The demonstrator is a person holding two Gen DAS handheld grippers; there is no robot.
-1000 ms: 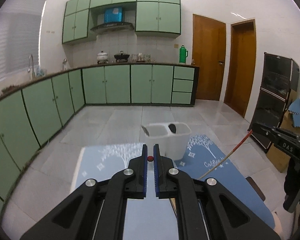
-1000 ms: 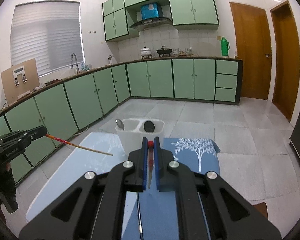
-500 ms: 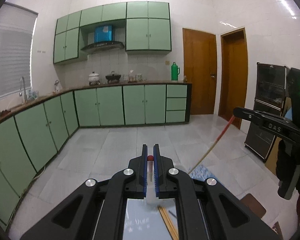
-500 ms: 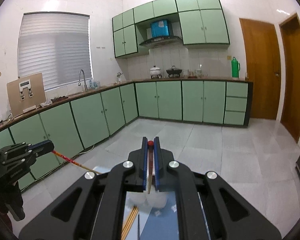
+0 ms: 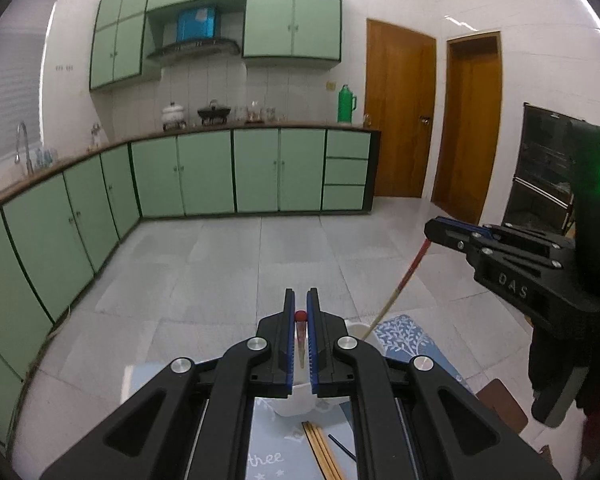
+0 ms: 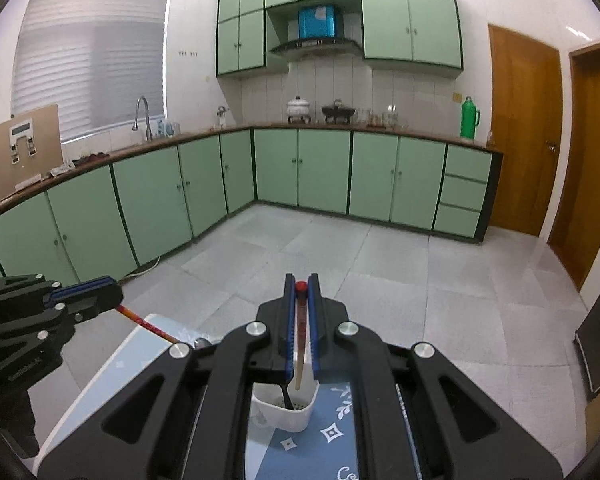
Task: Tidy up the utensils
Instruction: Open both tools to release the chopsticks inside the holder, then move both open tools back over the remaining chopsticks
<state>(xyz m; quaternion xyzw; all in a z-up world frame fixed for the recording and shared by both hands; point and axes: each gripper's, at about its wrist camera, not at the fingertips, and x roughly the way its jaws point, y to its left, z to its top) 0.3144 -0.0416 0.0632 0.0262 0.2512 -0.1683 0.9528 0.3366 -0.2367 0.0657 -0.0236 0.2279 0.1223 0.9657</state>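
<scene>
Both grippers hang above the white utensil holder [image 6: 290, 410], which stands on the blue tree-print mat [image 6: 332, 440] covering the table. The left gripper [image 5: 301, 322] pinches a red-tipped chopstick [image 5: 301, 340] whose pale end points down at the holder; the right gripper [image 6: 301, 304] pinches its own red-tipped chopstick [image 6: 300, 344] over the compartment where a black handle [image 6: 286, 394] already leans. More wooden chopsticks [image 5: 322, 450] lie loose on the mat, nearer than the holder (the gripper frames hide most of the holder). Green cabinets [image 6: 324, 172] line the far walls.
</scene>
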